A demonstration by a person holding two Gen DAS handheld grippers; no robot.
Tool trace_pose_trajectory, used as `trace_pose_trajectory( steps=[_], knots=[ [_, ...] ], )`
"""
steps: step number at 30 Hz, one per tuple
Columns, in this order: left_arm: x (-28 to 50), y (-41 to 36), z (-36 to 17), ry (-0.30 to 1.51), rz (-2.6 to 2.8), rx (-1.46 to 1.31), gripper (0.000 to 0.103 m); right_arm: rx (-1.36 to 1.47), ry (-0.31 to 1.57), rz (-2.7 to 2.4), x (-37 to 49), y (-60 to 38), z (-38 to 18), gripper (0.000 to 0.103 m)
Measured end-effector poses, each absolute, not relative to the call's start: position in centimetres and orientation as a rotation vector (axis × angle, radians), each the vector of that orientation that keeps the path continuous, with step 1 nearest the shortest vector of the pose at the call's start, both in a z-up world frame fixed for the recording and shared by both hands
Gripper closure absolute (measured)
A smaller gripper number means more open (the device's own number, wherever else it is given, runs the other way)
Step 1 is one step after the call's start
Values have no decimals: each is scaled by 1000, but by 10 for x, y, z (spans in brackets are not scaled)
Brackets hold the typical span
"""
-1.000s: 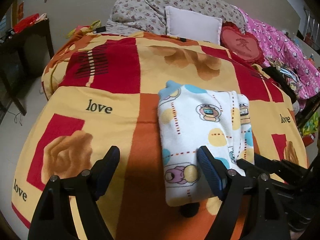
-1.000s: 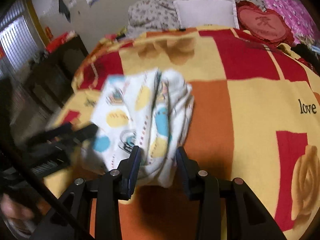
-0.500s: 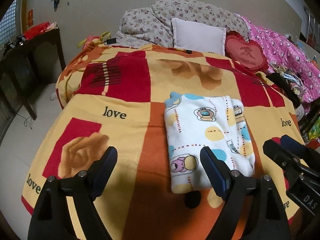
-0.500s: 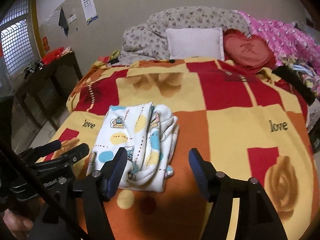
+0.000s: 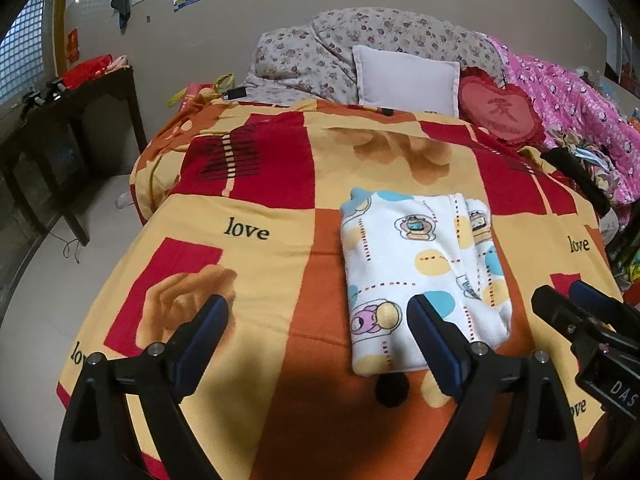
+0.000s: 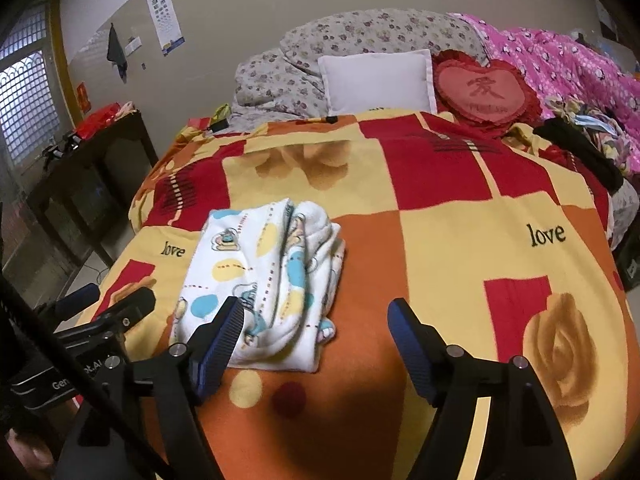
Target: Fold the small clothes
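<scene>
A small white garment (image 5: pixel 416 264) with cartoon prints and coloured dots lies folded in a neat rectangle on the patterned bed blanket (image 5: pixel 264 264). My left gripper (image 5: pixel 316 312) hovers over the blanket at the garment's near left corner. Its jaws are opening and nothing is between them. In the right wrist view the garment (image 6: pixel 264 280) shows its layered folded edge. My right gripper (image 6: pixel 316 312) hangs just short of its near right corner, jaws opening and holding nothing. Each gripper shows at the edge of the other's view: the right gripper (image 5: pixel 580 312) and the left gripper (image 6: pixel 108 304).
Bedding is piled at the head of the bed: a floral quilt (image 5: pixel 360 56), a white pillow (image 5: pixel 408 80), a red heart cushion (image 5: pixel 500 112) and a pink quilt (image 5: pixel 572 96). A dark wooden table (image 5: pixel 68 128) stands on the floor left of the bed.
The right gripper, which was closed around the garment's near edge, has let it go, widened and drawn back and up. The left gripper has also backed away a little. The garment rests folded.
</scene>
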State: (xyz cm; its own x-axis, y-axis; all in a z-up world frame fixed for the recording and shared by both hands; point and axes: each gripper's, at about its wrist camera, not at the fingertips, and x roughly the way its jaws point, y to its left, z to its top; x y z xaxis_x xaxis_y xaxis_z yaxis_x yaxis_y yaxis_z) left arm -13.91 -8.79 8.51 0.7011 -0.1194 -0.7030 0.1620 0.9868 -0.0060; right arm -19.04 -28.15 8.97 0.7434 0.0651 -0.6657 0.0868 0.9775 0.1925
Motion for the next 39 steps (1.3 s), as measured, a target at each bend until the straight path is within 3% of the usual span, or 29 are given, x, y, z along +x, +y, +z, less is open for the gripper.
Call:
trace_pose_trajectory(
  steps=[39],
  knots=[
    [-140,-93,79,812,-161,58,13,206,774,-18,-187,-278,82,20]
  ],
)
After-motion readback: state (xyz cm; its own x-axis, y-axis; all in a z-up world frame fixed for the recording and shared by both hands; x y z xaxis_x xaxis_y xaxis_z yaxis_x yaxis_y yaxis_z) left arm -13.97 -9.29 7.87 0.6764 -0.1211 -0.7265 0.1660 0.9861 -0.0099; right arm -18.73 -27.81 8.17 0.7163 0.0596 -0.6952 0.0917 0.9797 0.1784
